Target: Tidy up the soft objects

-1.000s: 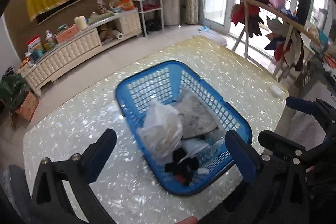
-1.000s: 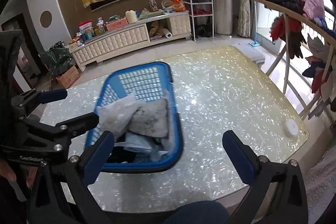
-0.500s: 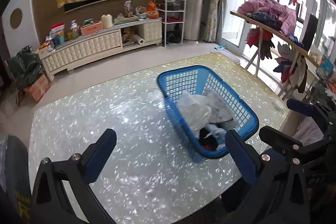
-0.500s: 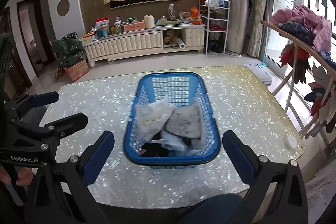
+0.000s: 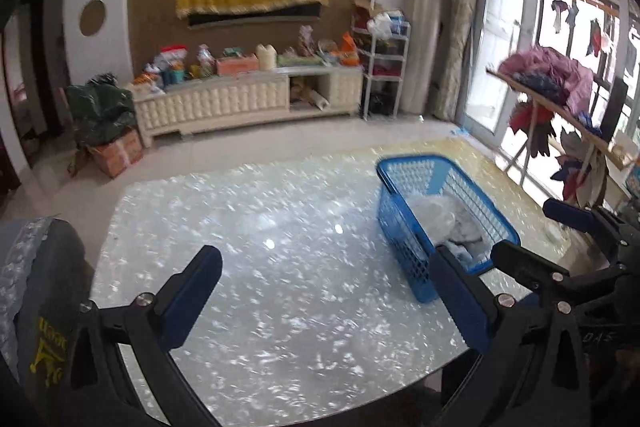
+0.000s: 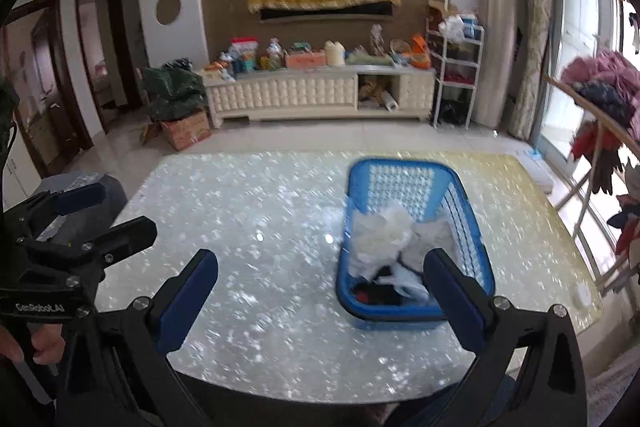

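Soft objects (image 6: pixel 386 235): heaped in blue basket (image 6: pixel 400 171) toward desk's (image 6: pixel 260 219) right edge. Left tool (image 5: pixel 326 297) and right tool (image 6: pixel 320 297): both spread apart, empty. You lower one over the white bundle; pinch the topmost fold only.

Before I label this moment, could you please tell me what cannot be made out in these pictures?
- Blue basket contents: motion blur in both views; white bag clear, dark items unidentifiable.
- Basket's near end, left wrist view: hidden behind left gripper finger.
- Cabinet clutter: too small.
- Right gripper: open, empty.
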Demonstrator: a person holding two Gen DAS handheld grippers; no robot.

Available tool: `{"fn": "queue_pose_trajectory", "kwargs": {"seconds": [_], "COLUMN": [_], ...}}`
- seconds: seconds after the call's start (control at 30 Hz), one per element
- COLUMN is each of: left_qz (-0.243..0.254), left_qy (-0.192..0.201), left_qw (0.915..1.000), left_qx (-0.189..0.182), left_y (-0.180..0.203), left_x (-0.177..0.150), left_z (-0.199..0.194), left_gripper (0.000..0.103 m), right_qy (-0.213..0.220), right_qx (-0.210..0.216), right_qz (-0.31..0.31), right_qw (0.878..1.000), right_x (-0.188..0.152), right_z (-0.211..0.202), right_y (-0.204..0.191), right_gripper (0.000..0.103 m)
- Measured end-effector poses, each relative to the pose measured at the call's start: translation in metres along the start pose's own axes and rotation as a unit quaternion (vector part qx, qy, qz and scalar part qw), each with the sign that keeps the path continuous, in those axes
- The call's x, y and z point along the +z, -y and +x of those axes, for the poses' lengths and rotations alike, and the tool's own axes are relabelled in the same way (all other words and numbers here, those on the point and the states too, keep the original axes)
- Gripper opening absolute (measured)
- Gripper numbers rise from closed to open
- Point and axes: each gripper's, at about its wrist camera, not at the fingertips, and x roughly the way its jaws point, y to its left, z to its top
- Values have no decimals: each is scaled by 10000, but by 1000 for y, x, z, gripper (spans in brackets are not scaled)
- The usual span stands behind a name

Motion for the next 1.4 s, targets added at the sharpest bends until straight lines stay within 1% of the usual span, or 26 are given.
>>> {"fn": "queue_pose_trajectory", "kwargs": {"seconds": [0.17,0.27,0.33,0.67,0.93,1.07,1.23,1.4], "left_qz": [-102,-221,-240,-335,-380,-411,-429,-424], "left_qy": [504,838,920,946,956,903,950,972], "left_qw": [9984,9954,9945,9930,9922,9926,9922,9927], "left_qx": [240,421,440,628,708,704,686,582], "left_y": [-14,-21,-24,-32,-34,-33,-33,-32], "left_x": [-1,-5,-8,-22,-23,-24,-25,-25], "left_z": [-39,-62,-70,-87,-92,-89,-93,-94], "left_gripper": [102,102,102,102,102,103,102,102], "right_qy": [417,652,751,862,901,891,918,930], "right_qx": [215,305,348,493,502,504,471,464], "right_qz": [-59,-127,-132,-227,-310,-324,-324,-310], "right_qw": [9989,9973,9965,9948,9942,9942,9941,9941], "right_x": [7,8,7,1,-3,-3,-6,-6], "right_z": [-11,-20,-21,-21,-25,-25,-28,-29], "right_y": [-9,-16,-18,-24,-26,-26,-26,-25], "right_gripper": [103,103,103,103,103,103,103,103]}}
